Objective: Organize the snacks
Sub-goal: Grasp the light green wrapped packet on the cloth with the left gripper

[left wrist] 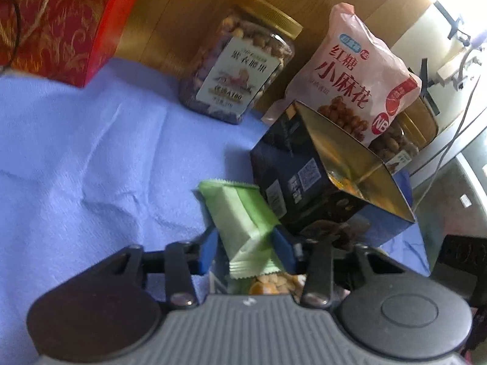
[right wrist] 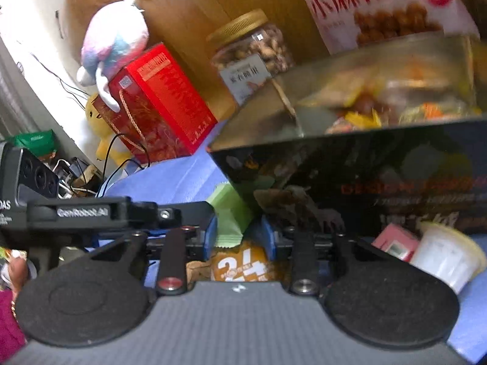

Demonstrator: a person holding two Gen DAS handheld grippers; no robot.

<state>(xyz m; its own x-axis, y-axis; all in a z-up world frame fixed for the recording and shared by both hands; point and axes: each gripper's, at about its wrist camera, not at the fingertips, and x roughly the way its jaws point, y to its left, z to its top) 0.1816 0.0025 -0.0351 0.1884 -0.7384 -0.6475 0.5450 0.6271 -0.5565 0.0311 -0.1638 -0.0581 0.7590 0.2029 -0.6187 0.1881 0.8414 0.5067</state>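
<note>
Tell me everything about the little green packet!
The green packet is a small, flat snack wrapper, pale green and plastic-looking, with zigzag crimped ends. It sits tilted between the blue fingers of the left gripper, which look closed on its sides. Its upper end is against the dark open box. The right wrist view shows it too, between blue fingers in front of that box, above the blue cloth.
</note>
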